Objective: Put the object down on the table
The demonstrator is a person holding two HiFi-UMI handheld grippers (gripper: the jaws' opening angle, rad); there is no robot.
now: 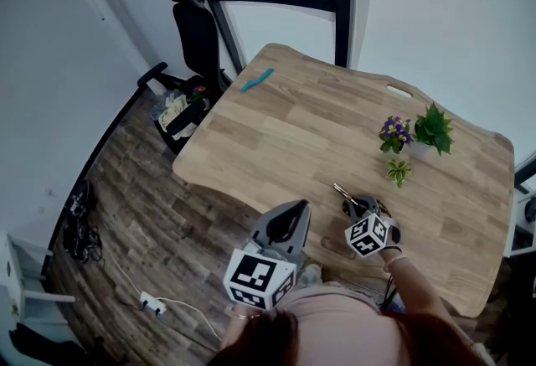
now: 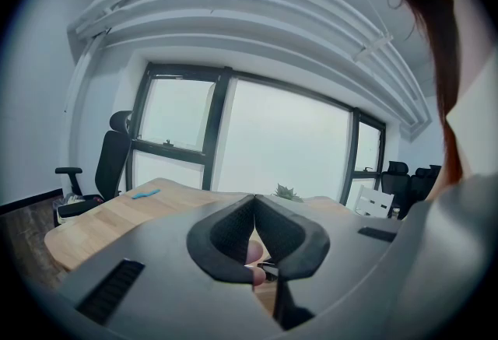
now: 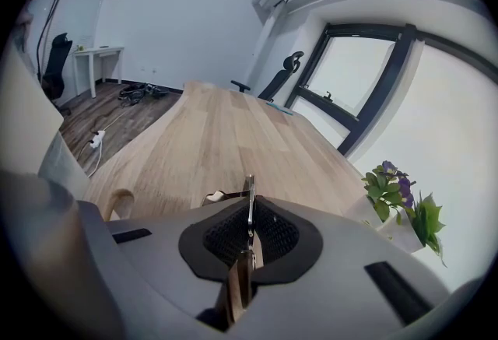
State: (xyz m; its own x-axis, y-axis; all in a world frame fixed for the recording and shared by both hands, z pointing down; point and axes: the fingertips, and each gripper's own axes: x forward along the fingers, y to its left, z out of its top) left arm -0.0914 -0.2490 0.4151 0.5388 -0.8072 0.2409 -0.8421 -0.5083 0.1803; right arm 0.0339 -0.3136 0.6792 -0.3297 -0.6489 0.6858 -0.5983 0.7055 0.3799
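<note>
Right gripper (image 3: 249, 210) is clamped on a thin metal object (image 3: 248, 194). The flat strip stands upright between the closed pads, with a small hooked bit sticking out to the left (could be a key on a ring, can't confirm). In the head view the right gripper (image 1: 351, 200) sits over the near part of the wooden table (image 1: 293, 121), pointing down at a slant. The metal object (image 1: 342, 191) pokes out past its tips, low over the wood. Can't tell if it touches the tabletop.

Left gripper (image 2: 254, 202) has its jaws together, tips meeting, nothing pinched between them. A fingertip shows through the gap lower down. In the head view the left gripper (image 1: 297, 207) hangs at the table's near edge, left of the right one, roughly level.

On the table: a purple-flowered plant (image 1: 394, 134), a green leafy plant (image 1: 434, 130) just beside it, and a small plant (image 1: 399, 172) near the right gripper. A blue item (image 1: 257, 79) lies far off by the back left edge. A black office chair (image 1: 193, 29) stands beyond that corner.
</note>
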